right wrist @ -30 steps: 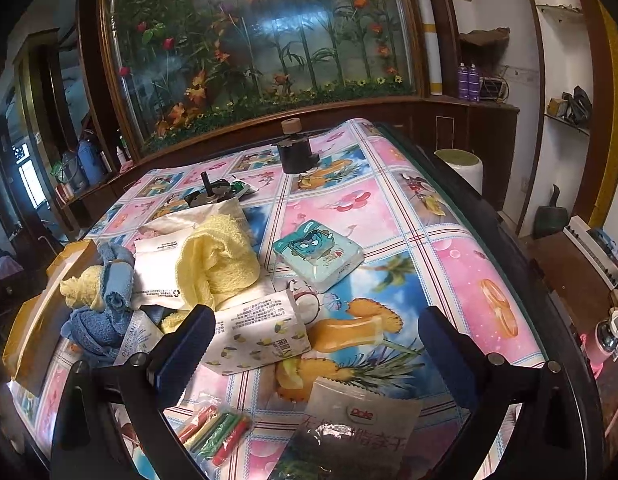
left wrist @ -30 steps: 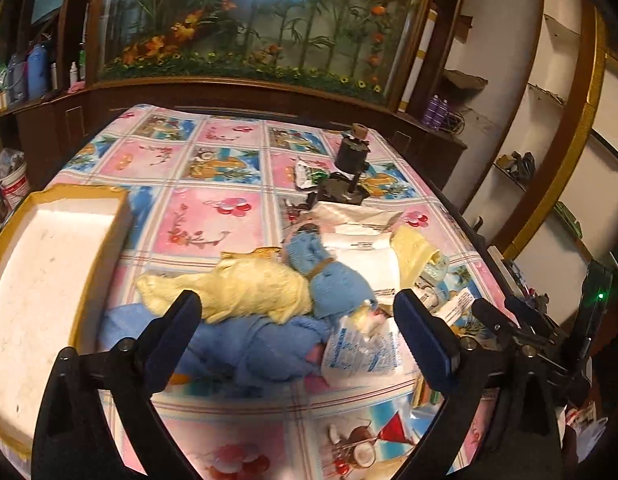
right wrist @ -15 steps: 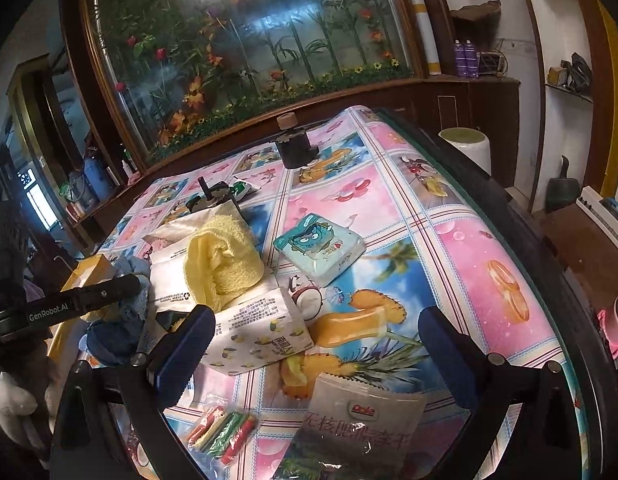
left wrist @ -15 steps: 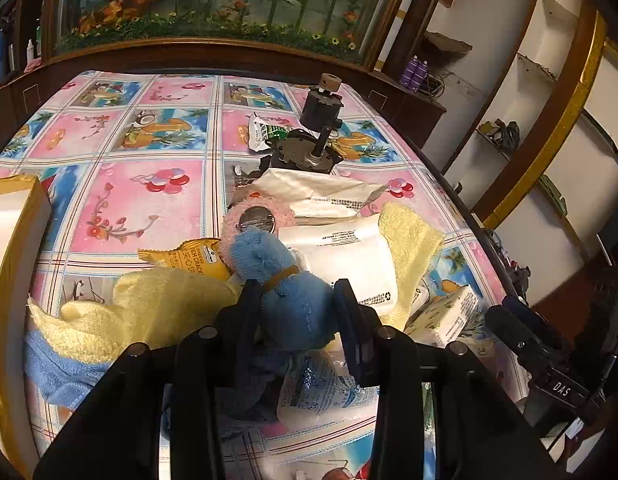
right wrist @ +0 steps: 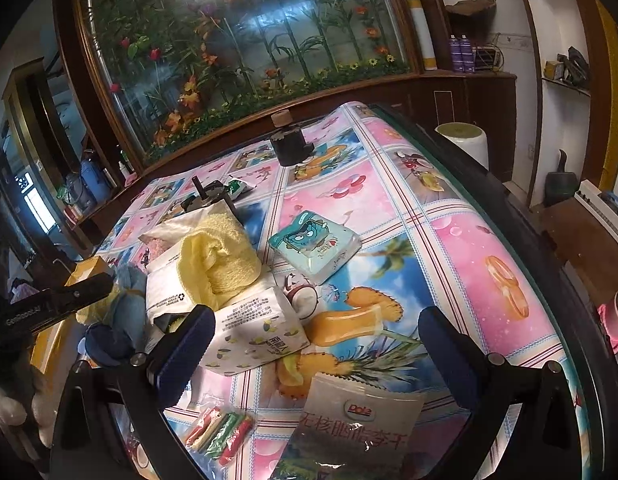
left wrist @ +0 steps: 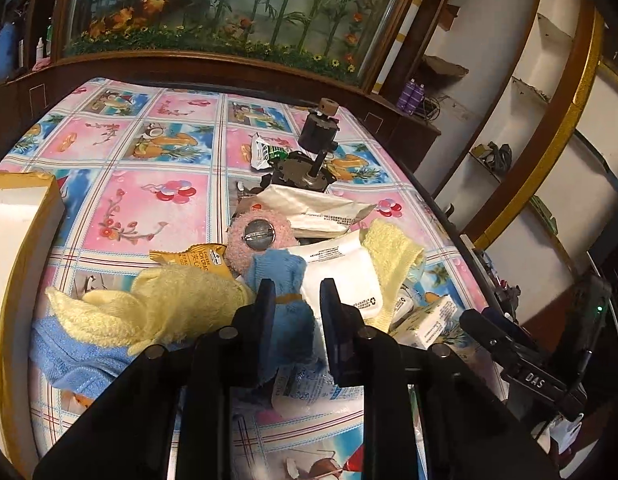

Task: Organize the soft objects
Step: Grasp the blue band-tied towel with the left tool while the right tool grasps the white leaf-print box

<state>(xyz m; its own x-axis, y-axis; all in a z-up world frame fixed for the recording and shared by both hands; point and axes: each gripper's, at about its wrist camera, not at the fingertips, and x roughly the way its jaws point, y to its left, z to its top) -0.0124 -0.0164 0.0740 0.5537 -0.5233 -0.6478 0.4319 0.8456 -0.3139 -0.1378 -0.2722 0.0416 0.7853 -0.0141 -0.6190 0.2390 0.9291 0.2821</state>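
In the left wrist view my left gripper (left wrist: 297,306) is shut on a rolled blue cloth (left wrist: 280,268) with a tan band. The roll lies on a pile of a yellow towel (left wrist: 169,304), a blue towel (left wrist: 77,354) and a pink fuzzy pad (left wrist: 255,236). A second yellow cloth (left wrist: 393,256) drapes over white packets (left wrist: 337,268). In the right wrist view my right gripper (right wrist: 317,344) hangs open above the table, holding nothing, with a tissue pack (right wrist: 261,328) by its left finger. The yellow cloth (right wrist: 217,256) and blue roll (right wrist: 125,312) lie further left.
A yellow-rimmed white tray (left wrist: 17,216) stands at the table's left edge. A dark motor-like part (left wrist: 319,132) stands at the back. A teal tissue pack (right wrist: 315,246), a Dole snack bag (right wrist: 357,428) and a candy packet (right wrist: 221,432) lie near the right gripper. The floral tablecloth (right wrist: 461,240) covers the table.
My left gripper went from wide open to shut on the blue roll, moving forward over the pile. The right gripper stayed open and barely shifted.
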